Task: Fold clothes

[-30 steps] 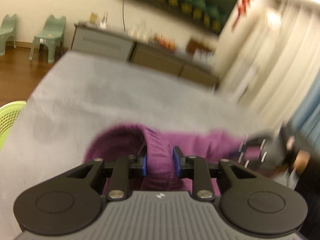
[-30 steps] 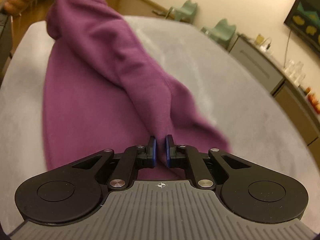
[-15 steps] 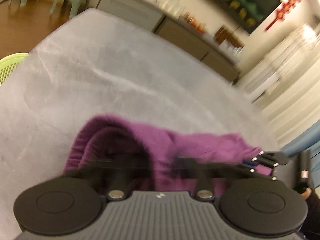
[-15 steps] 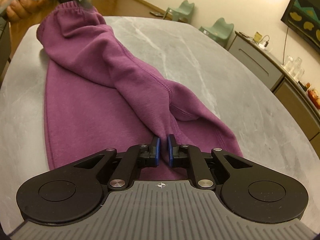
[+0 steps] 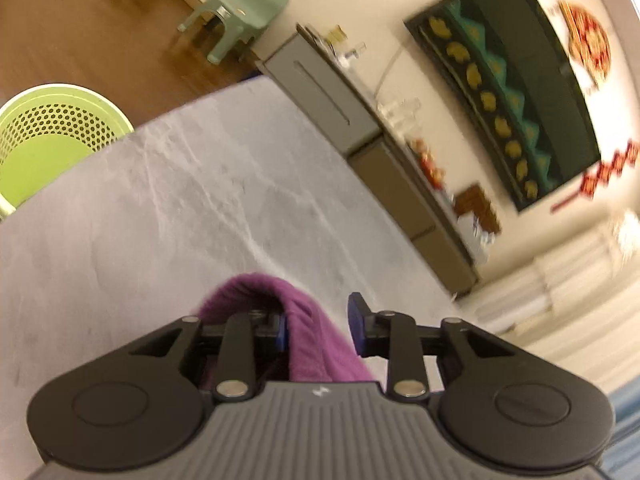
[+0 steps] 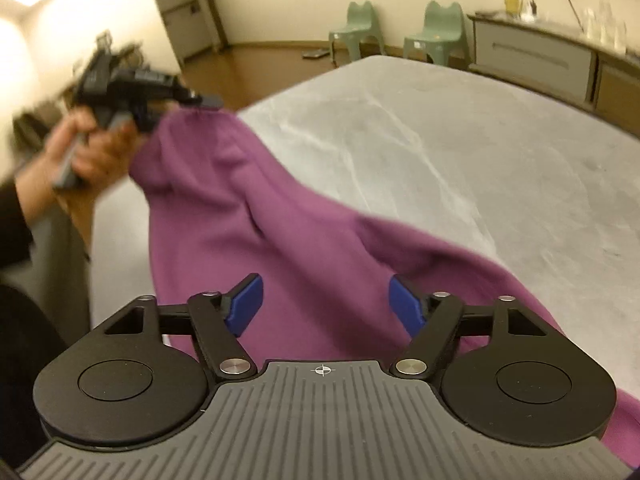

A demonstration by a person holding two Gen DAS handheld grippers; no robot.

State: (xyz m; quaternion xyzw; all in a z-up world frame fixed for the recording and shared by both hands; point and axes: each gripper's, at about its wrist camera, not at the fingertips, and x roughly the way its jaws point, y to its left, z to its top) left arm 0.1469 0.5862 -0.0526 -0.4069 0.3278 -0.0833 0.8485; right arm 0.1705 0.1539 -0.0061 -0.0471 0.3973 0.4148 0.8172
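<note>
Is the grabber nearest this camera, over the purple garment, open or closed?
Open. The right gripper has its blue fingertips spread wide apart above the purple garment, with nothing pinched between them.

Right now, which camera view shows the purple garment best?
The right wrist view. There the purple garment stretches across the grey table, from the left gripper down past the open right gripper. The left wrist view shows only a fold of it between that gripper's fingers.

Green chairs (image 6: pixel 436 30), wood floor (image 5: pixel 80 40), perhaps curtains (image 5: pixel 560 300).
</note>
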